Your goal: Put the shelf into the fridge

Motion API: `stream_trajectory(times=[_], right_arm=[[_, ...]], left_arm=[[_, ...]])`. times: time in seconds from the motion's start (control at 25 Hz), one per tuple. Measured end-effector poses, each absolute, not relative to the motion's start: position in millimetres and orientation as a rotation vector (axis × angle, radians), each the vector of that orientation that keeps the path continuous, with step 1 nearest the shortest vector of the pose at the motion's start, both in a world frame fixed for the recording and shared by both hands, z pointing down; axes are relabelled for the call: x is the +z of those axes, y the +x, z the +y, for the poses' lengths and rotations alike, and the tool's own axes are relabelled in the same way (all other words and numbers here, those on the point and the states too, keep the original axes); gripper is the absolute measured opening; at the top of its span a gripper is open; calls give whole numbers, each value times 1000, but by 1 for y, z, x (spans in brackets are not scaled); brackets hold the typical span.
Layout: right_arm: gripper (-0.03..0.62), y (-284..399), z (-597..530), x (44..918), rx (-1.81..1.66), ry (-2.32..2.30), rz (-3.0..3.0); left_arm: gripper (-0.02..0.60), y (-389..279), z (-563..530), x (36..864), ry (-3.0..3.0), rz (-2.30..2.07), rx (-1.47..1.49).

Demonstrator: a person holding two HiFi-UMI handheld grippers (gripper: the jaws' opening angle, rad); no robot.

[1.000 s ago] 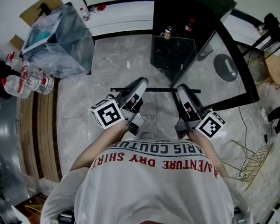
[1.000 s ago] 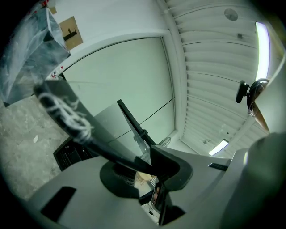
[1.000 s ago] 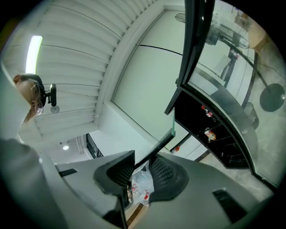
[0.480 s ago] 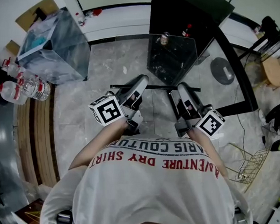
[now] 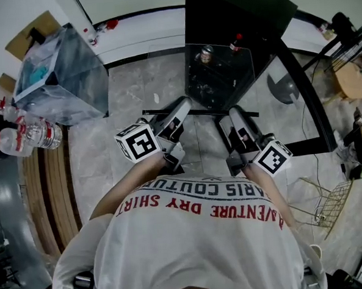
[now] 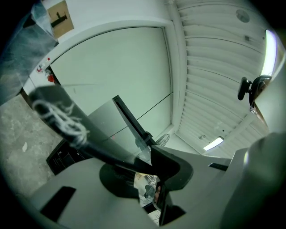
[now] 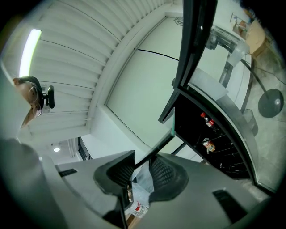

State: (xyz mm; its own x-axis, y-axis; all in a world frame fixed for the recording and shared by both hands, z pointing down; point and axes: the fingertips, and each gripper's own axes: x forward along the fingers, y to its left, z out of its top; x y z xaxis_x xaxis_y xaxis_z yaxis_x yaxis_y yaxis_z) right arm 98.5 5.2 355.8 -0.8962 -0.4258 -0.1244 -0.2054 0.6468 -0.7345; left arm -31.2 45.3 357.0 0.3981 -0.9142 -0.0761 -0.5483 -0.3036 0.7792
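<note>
I hold the glass shelf [image 5: 221, 77] level between both grippers; it is a clear pane with a black trim bar [image 5: 197, 113] along its near edge. My left gripper [image 5: 182, 108] is shut on the bar's left part, my right gripper [image 5: 235, 115] on the pane near the bar's right part. In the left gripper view the gripper [image 6: 152, 163] clamps the dark bar [image 6: 67, 120]. The right gripper [image 7: 139, 172] pinches the pane's thin edge [image 7: 172, 134] in its own view. The open black fridge [image 5: 234, 18] stands just ahead, and the pane's far edge overlaps its opening.
Bottles [image 5: 205, 52] stand inside the fridge. Its door [image 5: 303, 87] hangs open at the right. A clear plastic box [image 5: 63, 65] and water bottles [image 5: 27, 137] sit at the left. A wire rack [image 5: 324, 206] lies on the floor at the right.
Both grippers have carried the shelf forward toward the fridge. The fridge, the box and the bottles have slid closer and lower in the head view. The grips look unchanged.
</note>
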Motion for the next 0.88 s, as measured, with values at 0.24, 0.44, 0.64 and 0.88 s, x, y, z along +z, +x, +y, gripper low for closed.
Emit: stream_trajectory(times=[0.24,0.44,0.64,0.88], right_arm=[[97,71,-32,346,-1102,-611,2548],[97,58,-52,344,-1071,-692,2516],[97,53,-70,347,-1075,-802,2464],[98,47,-87,354,-1073,-919,2403]], left_arm=[[101,-61,-2,348,1994,-1168,-644],[104,-73,-31,352,2015,-1087,-588],[104,-81,-61,354,2029,-1006,-547],[106,-87,-90,361,2042,-903,-489]])
